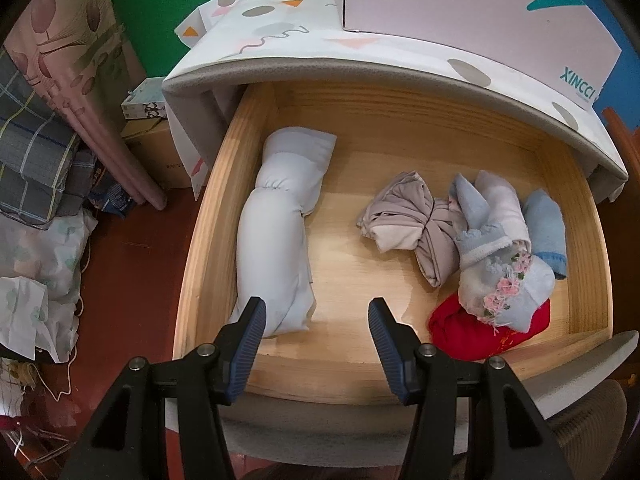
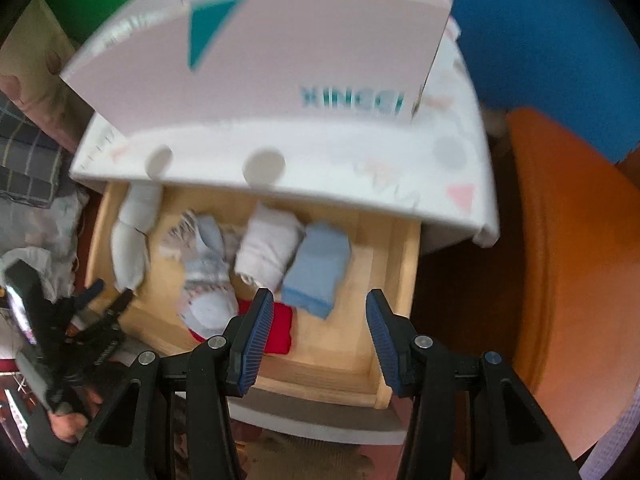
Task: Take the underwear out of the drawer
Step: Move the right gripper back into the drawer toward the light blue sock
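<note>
Left tongs (image 1: 317, 312): jaws parted, nothing between them, poised over the near edge of the open wooden drawer (image 1: 400, 376). Right tongs (image 2: 316, 304): jaws likewise parted and empty, above the drawer's near right portion; this view is blurred.

Drawer contents, left wrist view: a long pale blue rolled bundle (image 1: 276, 236) lies along the wall at 9 o'clock. The underwear sits in a cluster at 3 o'clock: a grey folded piece (image 1: 408, 216), a light blue piece with pink floral lace (image 1: 500, 276) lying on top of a red piece (image 1: 460, 328), and a blue folded piece (image 1: 546, 228) against the right wall.

At 12 o'clock, a patterned white cover (image 1: 360, 52) overhangs the drawer, carrying a pink box marked XINCCI (image 1: 480, 4).
</note>
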A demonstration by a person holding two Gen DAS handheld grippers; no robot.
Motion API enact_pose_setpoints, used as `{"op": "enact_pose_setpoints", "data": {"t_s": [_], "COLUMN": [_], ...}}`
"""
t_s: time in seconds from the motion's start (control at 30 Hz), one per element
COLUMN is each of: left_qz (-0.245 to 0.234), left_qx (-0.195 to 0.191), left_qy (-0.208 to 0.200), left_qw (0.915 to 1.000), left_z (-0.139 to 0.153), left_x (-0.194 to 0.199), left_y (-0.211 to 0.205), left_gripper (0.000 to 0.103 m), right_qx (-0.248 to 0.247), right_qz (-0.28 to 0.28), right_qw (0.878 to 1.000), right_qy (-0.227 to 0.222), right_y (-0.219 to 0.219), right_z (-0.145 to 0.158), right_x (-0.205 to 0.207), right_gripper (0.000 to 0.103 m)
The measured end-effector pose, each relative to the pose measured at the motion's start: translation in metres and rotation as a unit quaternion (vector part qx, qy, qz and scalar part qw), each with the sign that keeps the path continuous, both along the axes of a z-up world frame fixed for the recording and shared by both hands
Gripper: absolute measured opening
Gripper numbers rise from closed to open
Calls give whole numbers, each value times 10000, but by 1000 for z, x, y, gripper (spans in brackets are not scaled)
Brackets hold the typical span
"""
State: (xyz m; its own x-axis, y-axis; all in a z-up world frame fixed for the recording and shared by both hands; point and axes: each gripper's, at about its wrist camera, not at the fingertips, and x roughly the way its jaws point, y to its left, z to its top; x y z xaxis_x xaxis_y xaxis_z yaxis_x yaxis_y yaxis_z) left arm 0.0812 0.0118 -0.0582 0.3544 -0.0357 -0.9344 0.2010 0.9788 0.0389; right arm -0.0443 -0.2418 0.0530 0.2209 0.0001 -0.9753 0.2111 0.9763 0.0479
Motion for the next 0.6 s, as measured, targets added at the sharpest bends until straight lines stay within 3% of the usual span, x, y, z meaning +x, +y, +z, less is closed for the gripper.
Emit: {"op": "enact_pose_setpoints", "data": {"t_s": [0.23, 0.6], "left_qz": [-3, -14], "left_qx": [-75, -101], "left_qy": [11, 45], "left_qw": [10000, 9999], "left_z": [0, 0], "left_x": [0, 1], "left_y": [1, -1], "left_gripper": [55, 55], "right_qx": [173, -27], "right_qz": [-243, -466], "right_qw": [9993, 9986], "right_qy": [243, 258], "right_y": [1, 1], "right_z": [-56, -99], "right_x": [11, 41], "right_gripper": [46, 46]}}
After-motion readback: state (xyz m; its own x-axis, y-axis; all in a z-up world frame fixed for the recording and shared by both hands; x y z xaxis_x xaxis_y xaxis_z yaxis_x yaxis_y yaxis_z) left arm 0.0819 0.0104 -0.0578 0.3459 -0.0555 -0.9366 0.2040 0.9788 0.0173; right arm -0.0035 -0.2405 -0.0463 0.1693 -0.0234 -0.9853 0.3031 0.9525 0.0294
